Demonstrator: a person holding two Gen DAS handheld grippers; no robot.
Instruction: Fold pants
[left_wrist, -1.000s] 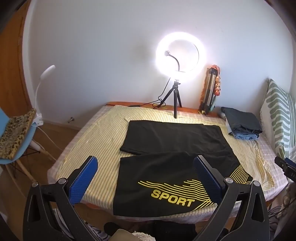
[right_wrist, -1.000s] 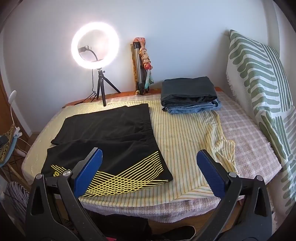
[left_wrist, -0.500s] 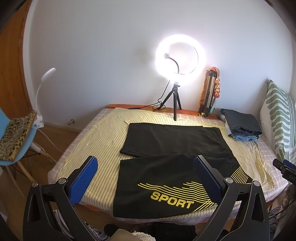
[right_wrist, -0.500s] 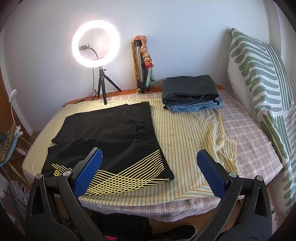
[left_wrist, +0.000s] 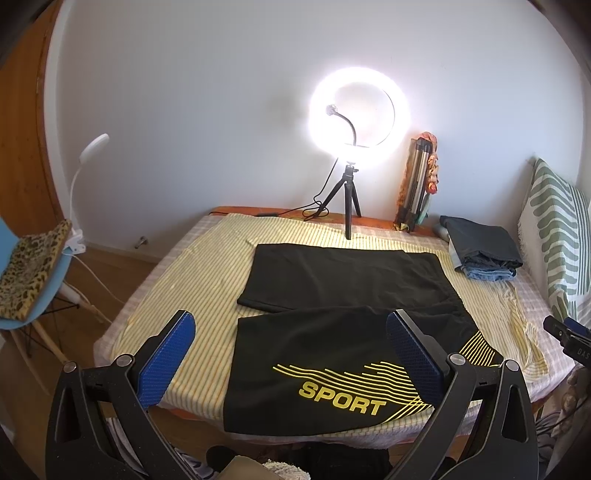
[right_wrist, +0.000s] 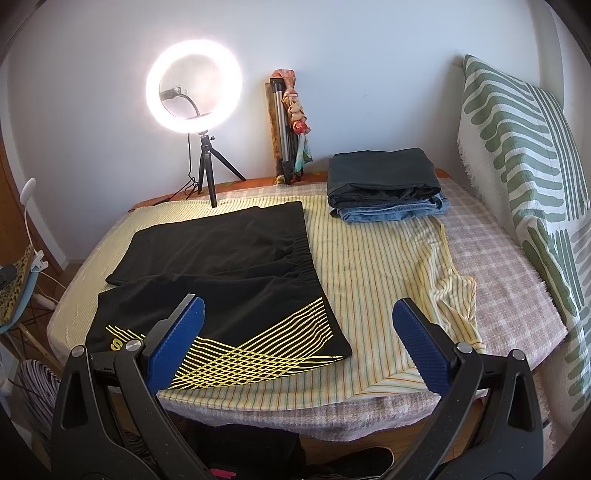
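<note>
A table (right_wrist: 369, 406) covered by a yellow striped cloth (right_wrist: 373, 280) fills the view, and I use the glowing ring light (right_wrist: 194, 85) at its far edge as my landmark. Directly in front of the ring light, toward me, lie the black pants (left_wrist: 343, 306), spread flat with both legs side by side and the yellow word SPORT on the nearer leg; no fold is made in them, so I judge the task barely begun, with every fold still ahead. To the right of the ring light, at the far edge, sits a stack of folded clothes (right_wrist: 384, 184), dark on top, denim beneath, which looks like finished work. My left gripper (left_wrist: 291, 354) hangs above the near leg, jaws wide apart, holding nothing. My right gripper (right_wrist: 299, 332) hangs over the near waistband end, jaws likewise spread and empty.
</note>
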